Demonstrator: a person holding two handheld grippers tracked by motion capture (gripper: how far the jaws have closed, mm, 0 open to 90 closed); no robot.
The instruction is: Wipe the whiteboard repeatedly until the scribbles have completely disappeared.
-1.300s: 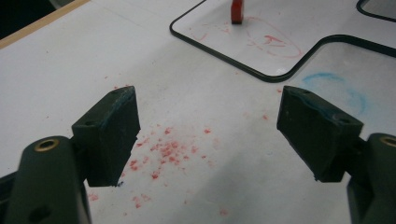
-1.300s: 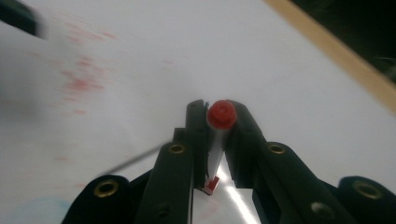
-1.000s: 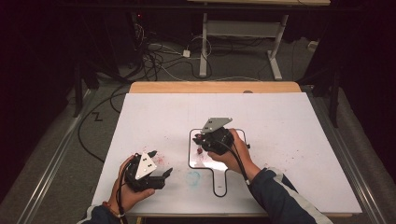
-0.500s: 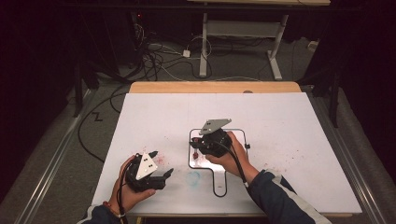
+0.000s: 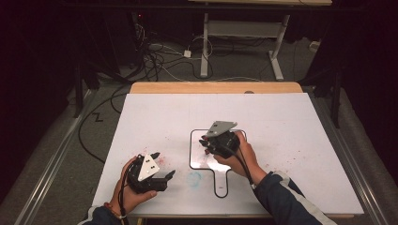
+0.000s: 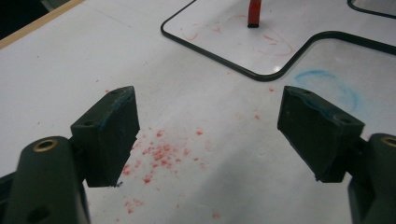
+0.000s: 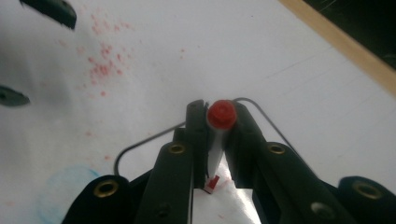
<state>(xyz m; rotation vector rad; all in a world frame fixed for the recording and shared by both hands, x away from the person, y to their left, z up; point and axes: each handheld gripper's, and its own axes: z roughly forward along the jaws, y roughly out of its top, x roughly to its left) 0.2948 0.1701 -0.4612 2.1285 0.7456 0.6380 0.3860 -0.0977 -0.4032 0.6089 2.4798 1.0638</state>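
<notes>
A small whiteboard (image 5: 199,159) with a black rim and a handle lies flat in the middle of the white table. My right gripper (image 5: 205,142) hangs over its far left part, shut on a red marker (image 7: 220,116). The marker stands nearly upright with its tip down on the board, and its red cap end faces the camera in the right gripper view. In the left gripper view the marker (image 6: 253,10) stands on the whiteboard (image 6: 224,37) amid faint red strokes. My left gripper (image 5: 163,164) is held low at the table's front left, open and with nothing between its jaws (image 6: 208,116).
The white table sheet (image 5: 291,126) carries red speckles (image 6: 161,151) and a blue smudge (image 5: 195,178) beside the board's handle. A wooden edge (image 5: 216,87) runs along the far side. Cables and desk legs lie on the dark floor beyond.
The right gripper with the marker has shifted only slightly over the board. The left gripper has kept still and open.
</notes>
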